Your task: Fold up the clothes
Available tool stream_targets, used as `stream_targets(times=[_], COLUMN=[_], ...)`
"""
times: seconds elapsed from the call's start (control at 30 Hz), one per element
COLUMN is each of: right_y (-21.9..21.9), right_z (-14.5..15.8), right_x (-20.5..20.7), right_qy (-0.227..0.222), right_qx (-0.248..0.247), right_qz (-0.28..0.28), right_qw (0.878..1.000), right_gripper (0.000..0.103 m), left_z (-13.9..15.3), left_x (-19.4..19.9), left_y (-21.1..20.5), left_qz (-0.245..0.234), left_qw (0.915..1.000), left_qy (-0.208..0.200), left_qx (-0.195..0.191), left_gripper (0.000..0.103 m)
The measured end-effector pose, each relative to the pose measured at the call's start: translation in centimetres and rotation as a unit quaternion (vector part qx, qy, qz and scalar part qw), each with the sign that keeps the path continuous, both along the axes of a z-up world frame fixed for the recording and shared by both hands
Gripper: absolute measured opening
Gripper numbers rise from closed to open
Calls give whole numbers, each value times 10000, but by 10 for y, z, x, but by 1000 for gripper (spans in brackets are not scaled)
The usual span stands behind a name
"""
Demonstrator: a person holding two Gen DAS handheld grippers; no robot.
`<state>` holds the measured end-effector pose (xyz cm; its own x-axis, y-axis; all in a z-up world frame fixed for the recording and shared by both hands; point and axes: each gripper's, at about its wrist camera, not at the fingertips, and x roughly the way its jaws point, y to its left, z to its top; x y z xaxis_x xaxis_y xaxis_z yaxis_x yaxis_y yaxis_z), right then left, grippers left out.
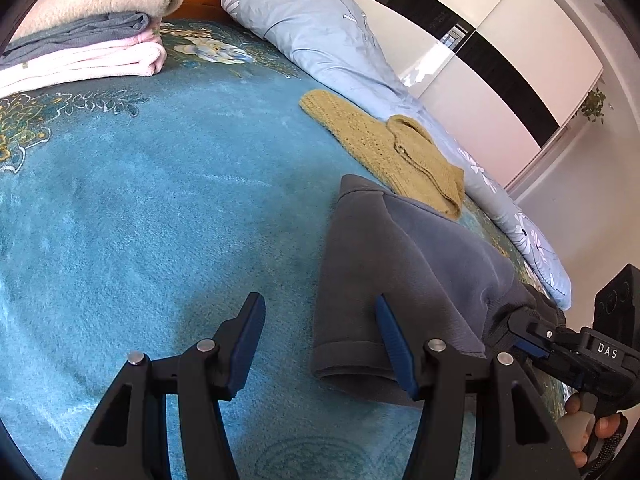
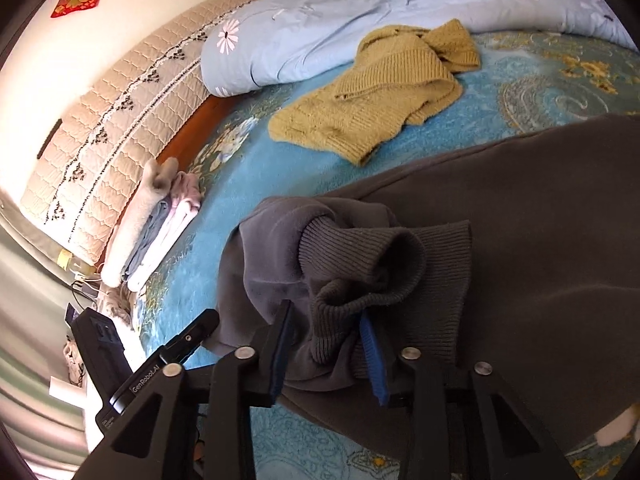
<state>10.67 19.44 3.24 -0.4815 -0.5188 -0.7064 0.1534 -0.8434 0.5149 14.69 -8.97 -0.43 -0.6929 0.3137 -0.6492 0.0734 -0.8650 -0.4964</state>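
We're over the teal floral bedspread [image 1: 140,200]. Our left gripper [image 1: 320,344] is spread wide with nothing between its blue pads [image 1: 250,344]; the right-side pad overlaps the near edge of the dark grey sweatshirt [image 1: 392,264], but no fabric is pinched. Our right gripper [image 2: 328,356] is partly closed, with the sweatshirt's ribbed cuff [image 2: 360,264] bunched between its fingers and the fabric lifted off the bed there. From the left wrist view, the right gripper [image 1: 516,328] sits at the sweatshirt's right edge, and a hand [image 1: 592,428] is on its handle. The sweatshirt lies on the near right part of the bedspread, partly folded. A mustard knit sweater [image 2: 384,88] lies crumpled beyond it, against the light blue floral duvet [image 2: 328,28] along the bed's far edge. A stack of folded clothes [image 1: 84,48] (fluffy white, grey-blue, pink) sits by the quilted headboard [image 2: 120,120], well apart from the sweatshirt.
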Motion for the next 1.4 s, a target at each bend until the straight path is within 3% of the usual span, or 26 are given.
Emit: stream_targets(times=[0.07, 0.13, 0.33, 0.53, 0.73, 0.9, 1.0, 1.03, 1.07, 1.2, 1.4], right_y=[-2, -1, 13, 30, 46, 50, 66, 73, 78, 82, 60], right_z=[1, 4, 13, 23, -9, 12, 14, 11, 7, -13, -17], right_x=[1, 2, 5, 8, -7, 5, 12, 13, 13, 5, -11], right_qy=[101, 182, 328, 448, -442, -83, -35, -110, -193, -520, -420], right_qx=[19, -16, -143, -235, -413, -165, -151, -206, -277, -906, -994], right_qz=[22, 10, -202, -460, -677, -641, -917, -1022, -1117, -1094, -728], right_qw=[9999, 9998, 9992, 9977, 9959, 9978, 9957, 9945, 9932, 9885, 9915], right_gripper=[17, 13, 11, 10, 10, 17, 38, 53, 58, 65, 66], left_z=[0, 0, 4, 6, 0, 0, 0, 0, 0, -1, -1], left_x=[0, 0, 3, 4, 2, 2, 2, 2, 2, 2, 2], left_y=[2, 4, 8, 22, 25, 23, 23, 23, 23, 24, 25], left_qz=[-41, -83, -296, -633, -708, -695, -697, -693, -688, -688, -709], left_qw=[10000, 10000, 9992, 9974, 9973, 9973, 9973, 9973, 9974, 9974, 9973], left_qy=[12, 38, 247, 323, 137, 108, 101, 103, 105, 95, 84], left_qx=[-16, -20, 145, 71, 122, 195, 200, 198, 197, 190, 184], left_gripper=[59, 59, 59, 59, 59, 59, 59, 59, 59, 59, 59])
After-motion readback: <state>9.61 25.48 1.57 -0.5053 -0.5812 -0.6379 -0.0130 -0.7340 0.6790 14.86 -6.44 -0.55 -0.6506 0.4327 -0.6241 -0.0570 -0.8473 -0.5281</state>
